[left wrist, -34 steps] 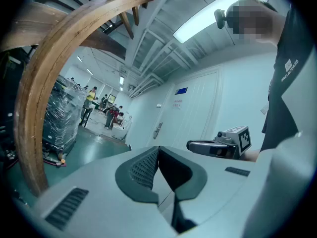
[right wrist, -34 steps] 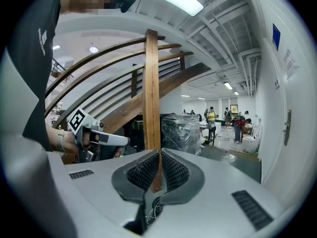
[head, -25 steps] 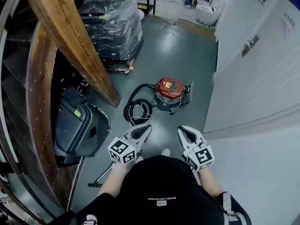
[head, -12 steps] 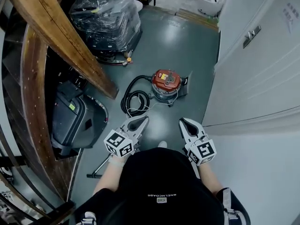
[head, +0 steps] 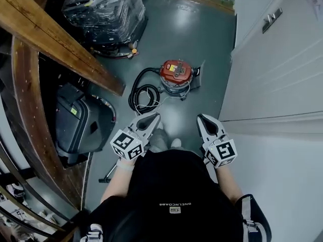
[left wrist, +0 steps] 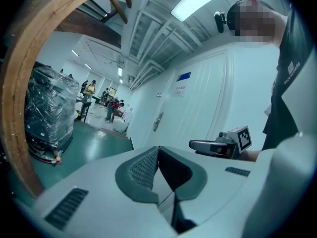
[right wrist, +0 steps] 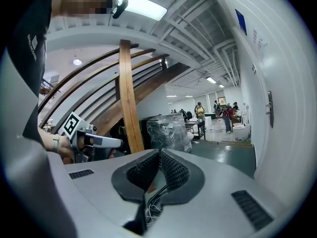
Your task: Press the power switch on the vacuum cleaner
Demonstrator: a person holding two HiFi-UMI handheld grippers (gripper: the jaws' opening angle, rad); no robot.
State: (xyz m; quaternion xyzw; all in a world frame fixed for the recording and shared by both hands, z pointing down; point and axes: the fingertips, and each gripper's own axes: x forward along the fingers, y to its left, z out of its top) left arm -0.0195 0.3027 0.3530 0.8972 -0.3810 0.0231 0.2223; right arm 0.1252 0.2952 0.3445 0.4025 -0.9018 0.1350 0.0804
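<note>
The vacuum cleaner [head: 175, 76] stands on the green floor ahead, a steel drum with a red top. Its black hose [head: 143, 96] lies coiled to its left. My left gripper [head: 151, 118] and right gripper [head: 202, 118] are held at waist height, well short of the vacuum, both pointing toward it. Each is shut with nothing between its jaws. In the left gripper view the jaw tips [left wrist: 157, 150] meet, and the right gripper [left wrist: 219, 144] shows beside them. In the right gripper view the tips [right wrist: 160, 154] meet too, with hose and cable [right wrist: 149, 206] visible low in the gap.
A plastic-wrapped machine [head: 103, 13] stands at the back left. A black floor scrubber [head: 81, 126] sits under the wooden stair beam [head: 56, 40] on the left. A white wall with a door [head: 275, 59] runs along the right. A pole [head: 108, 177] lies on the floor by my left.
The view has moved forward and tilted down, so the vacuum sits higher in the head view. Both grippers stay shut and level. A shoe now shows between them.
</note>
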